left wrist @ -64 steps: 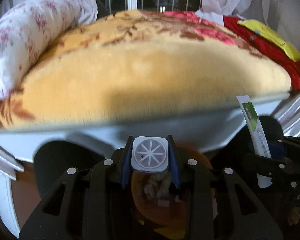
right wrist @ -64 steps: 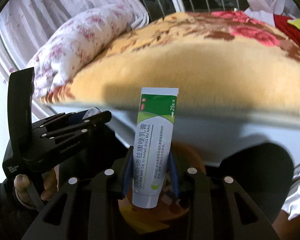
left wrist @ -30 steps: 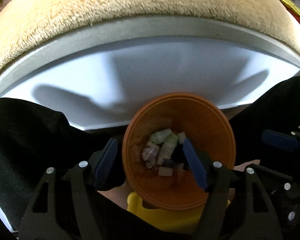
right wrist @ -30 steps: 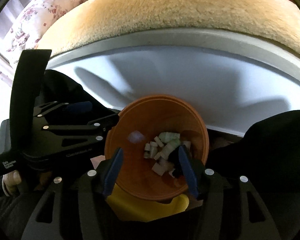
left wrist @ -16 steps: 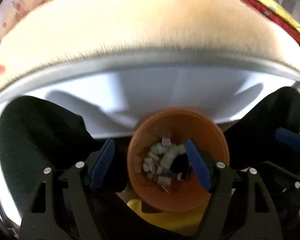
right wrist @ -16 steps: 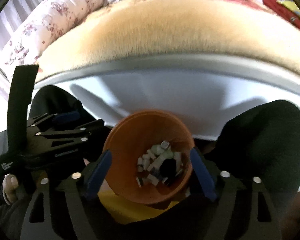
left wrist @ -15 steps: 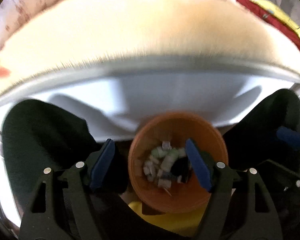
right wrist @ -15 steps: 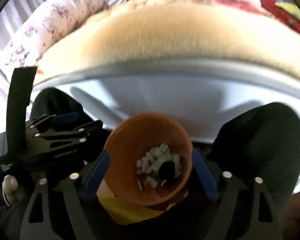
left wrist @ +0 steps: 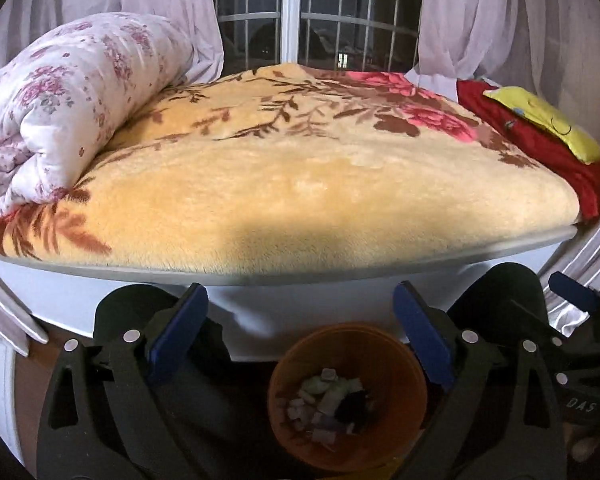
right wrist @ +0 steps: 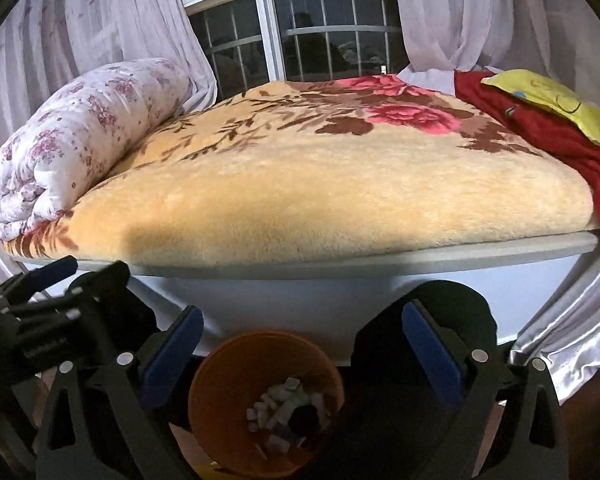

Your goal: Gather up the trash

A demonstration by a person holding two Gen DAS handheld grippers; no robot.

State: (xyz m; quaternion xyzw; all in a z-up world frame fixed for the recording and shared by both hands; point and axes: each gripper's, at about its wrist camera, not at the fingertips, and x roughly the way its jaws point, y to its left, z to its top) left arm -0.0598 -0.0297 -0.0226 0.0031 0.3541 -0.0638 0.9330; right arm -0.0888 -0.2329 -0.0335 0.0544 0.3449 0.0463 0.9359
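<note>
An orange bin stands on the floor at the foot of the bed, with several small white and dark bits of trash inside. It also shows in the right wrist view, with the trash at its bottom. My left gripper is open and empty, its blue pads spread above the bin. My right gripper is open and empty over the bin too. The bed's top shows no loose trash.
A bed with a yellow floral blanket fills both views. A rolled flowered quilt lies at its left, a red cloth with a yellow pillow at its right. White bed frame, my dark knees, window and curtains behind.
Both grippers held trash earlier, a tube in the right one. Both then opened over the bin and let go. Now both have tilted up, so the bed's top is in view.
</note>
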